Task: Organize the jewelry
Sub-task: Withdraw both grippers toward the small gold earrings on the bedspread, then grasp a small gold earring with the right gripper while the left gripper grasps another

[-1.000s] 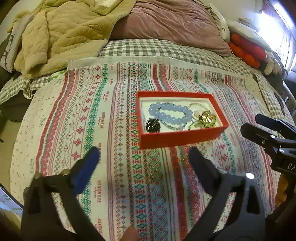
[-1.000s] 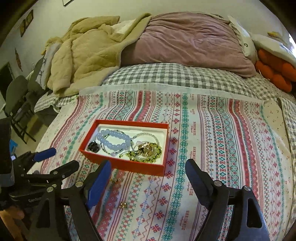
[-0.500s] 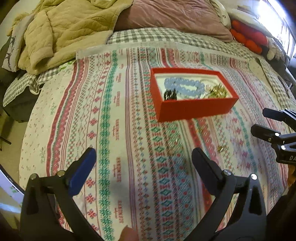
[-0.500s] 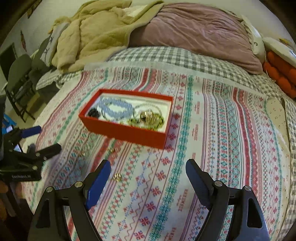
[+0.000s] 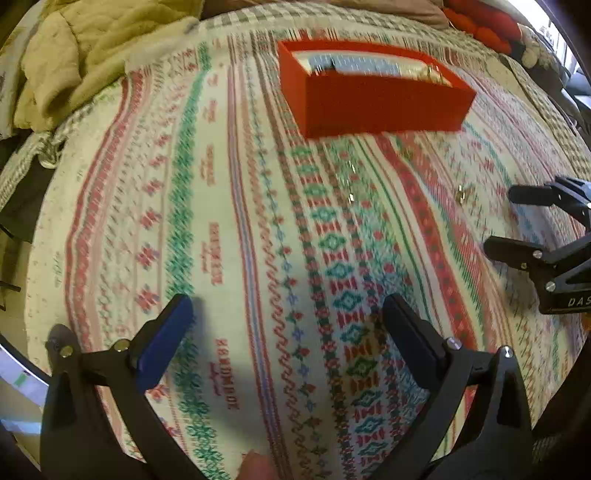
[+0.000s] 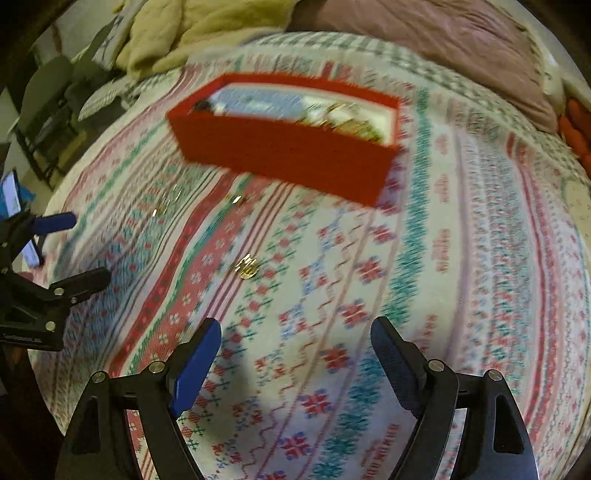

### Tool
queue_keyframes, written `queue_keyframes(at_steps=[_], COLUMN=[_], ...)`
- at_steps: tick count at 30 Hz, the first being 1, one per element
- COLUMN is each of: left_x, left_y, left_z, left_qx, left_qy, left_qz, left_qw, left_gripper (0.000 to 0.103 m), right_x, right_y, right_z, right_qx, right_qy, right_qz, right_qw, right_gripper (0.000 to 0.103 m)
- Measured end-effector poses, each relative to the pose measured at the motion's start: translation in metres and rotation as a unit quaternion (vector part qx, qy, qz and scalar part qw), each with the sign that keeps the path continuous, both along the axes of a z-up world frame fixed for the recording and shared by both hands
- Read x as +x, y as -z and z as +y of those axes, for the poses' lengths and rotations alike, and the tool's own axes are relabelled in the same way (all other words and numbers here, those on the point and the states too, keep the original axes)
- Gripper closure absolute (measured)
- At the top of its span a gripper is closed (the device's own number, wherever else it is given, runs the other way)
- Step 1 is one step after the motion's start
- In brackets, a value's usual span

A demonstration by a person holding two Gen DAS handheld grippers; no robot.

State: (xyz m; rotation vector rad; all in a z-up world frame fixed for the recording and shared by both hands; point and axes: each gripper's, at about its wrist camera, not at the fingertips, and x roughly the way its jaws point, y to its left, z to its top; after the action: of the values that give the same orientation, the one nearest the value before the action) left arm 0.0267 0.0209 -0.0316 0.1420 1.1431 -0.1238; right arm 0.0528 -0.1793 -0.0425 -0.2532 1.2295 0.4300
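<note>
A red jewelry box [image 5: 373,96] stands on the patterned bedspread; it also shows in the right wrist view [image 6: 288,147], with beads and gold pieces inside, blurred. Small gold pieces lie loose on the spread in front of it: one [image 6: 248,266] ahead of my right gripper, another [image 6: 236,199] nearer the box, and a thin chain [image 6: 168,201] to the left. In the left wrist view a gold piece [image 5: 461,193] and the chain [image 5: 349,184] show. My left gripper [image 5: 286,332] is open and empty, low over the spread. My right gripper [image 6: 295,350] is open and empty.
A beige blanket [image 5: 92,48] and a mauve duvet [image 6: 424,40] are heaped at the head of the bed. Orange cushions [image 5: 480,26] lie at the far right. A folding chair [image 6: 48,107] stands beside the bed on the left.
Both grippers have dropped lower and moved closer to the bedspread. The red box now sits higher in both views and the loose gold pieces are nearer.
</note>
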Motion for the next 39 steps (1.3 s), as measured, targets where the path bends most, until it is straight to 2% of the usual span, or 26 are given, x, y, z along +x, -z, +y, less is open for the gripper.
queue_keyframes(at_steps=[4,10,21,24,26,27,36,38,39], left_x=[-0.003,-0.006,0.002,0.005,0.007,0.009,0.020,0.022,0.023], left_y=[0.006,0.010,0.008,0.007,0.006,0.005,-0.005,-0.007,-0.007], left_z=[0.005,0.004,0.006,0.007,0.008,0.008,0.005,0.001,-0.001], left_qx=[-0.018,-0.019,-0.027,-0.036,-0.044,-0.049,-0.095,-0.106,-0.107], left_qy=[0.000,0.006,0.014,0.014,0.014,0.013,0.024,0.035,0.039], left_qz=[-0.008,-0.039,-0.033,-0.031,-0.031,-0.032,-0.042,-0.043,-0.043], left_qw=[0.9998,0.9990,0.9990,0.9988,0.9984,0.9982,0.9943,0.9929,0.9926], left_gripper=[0.000,0.000,0.000,0.000,0.000,0.001,0.023,0.028,0.032], right_x=[-0.005,-0.003,0.007,0.009,0.011,0.012,0.017,0.020,0.021], right_y=[0.004,0.017,0.015,0.012,0.009,0.008,0.006,0.006,0.006], right_z=[0.009,0.010,0.015,0.017,0.017,0.017,0.017,0.019,0.020], right_qx=[0.003,0.021,0.024,0.028,0.032,0.033,0.037,0.041,0.044], right_qy=[-0.018,-0.013,-0.019,-0.023,-0.021,-0.019,-0.023,-0.028,-0.029], right_qz=[-0.021,-0.033,-0.032,-0.036,-0.037,-0.037,-0.040,-0.037,-0.034], right_qw=[1.000,0.999,0.999,0.999,0.999,0.999,0.998,0.998,0.998], right_gripper=[0.018,0.000,0.002,0.014,0.028,0.031,0.062,0.076,0.078])
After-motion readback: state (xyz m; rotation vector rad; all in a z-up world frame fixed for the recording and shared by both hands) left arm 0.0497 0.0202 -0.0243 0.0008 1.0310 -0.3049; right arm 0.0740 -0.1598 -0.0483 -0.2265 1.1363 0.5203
